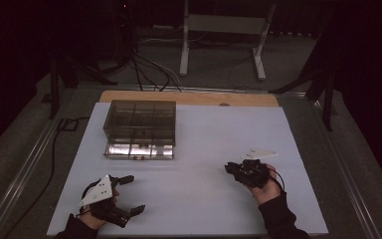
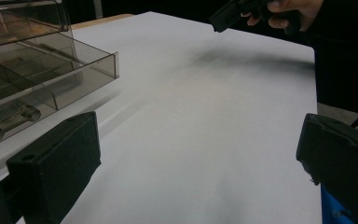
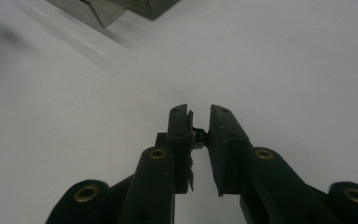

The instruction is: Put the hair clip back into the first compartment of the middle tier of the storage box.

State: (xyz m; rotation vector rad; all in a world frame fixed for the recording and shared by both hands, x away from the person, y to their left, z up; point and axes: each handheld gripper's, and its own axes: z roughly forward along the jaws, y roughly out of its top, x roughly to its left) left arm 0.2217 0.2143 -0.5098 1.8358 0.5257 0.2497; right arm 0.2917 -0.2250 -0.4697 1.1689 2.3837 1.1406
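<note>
We found the right gripper (image 1: 230, 168) clenched, its jaws drawn almost together on a small dark piece (image 3: 198, 136) pinched between the pads just behind the tips. The piece was too small to identify. We judged so tight a pinch, set back from the tips, to be meant to keep so slight a thing from slipping in carriage. Ahead of those jaws and off to their left stood the smoke-tinted drawer cabinet (image 1: 139, 127) with its lowest drawer (image 1: 139, 151) pulled out toward the person. We took this as the likely destination. The left gripper (image 1: 134, 194) was released, its jaws spread wide with nothing between them. It was held low over the white sheet (image 1: 204, 129), near the drawer's front and apart from it, perhaps ready to steady it. A metal fitting (image 2: 14, 122) lay in a near compartment of the drawer. The sheet between the right jaws and the drawer's front lip was bare, so the approach was unobstructed. The lip itself was the one edge to clear, and the sheet's near border lay close behind both hands.
</note>
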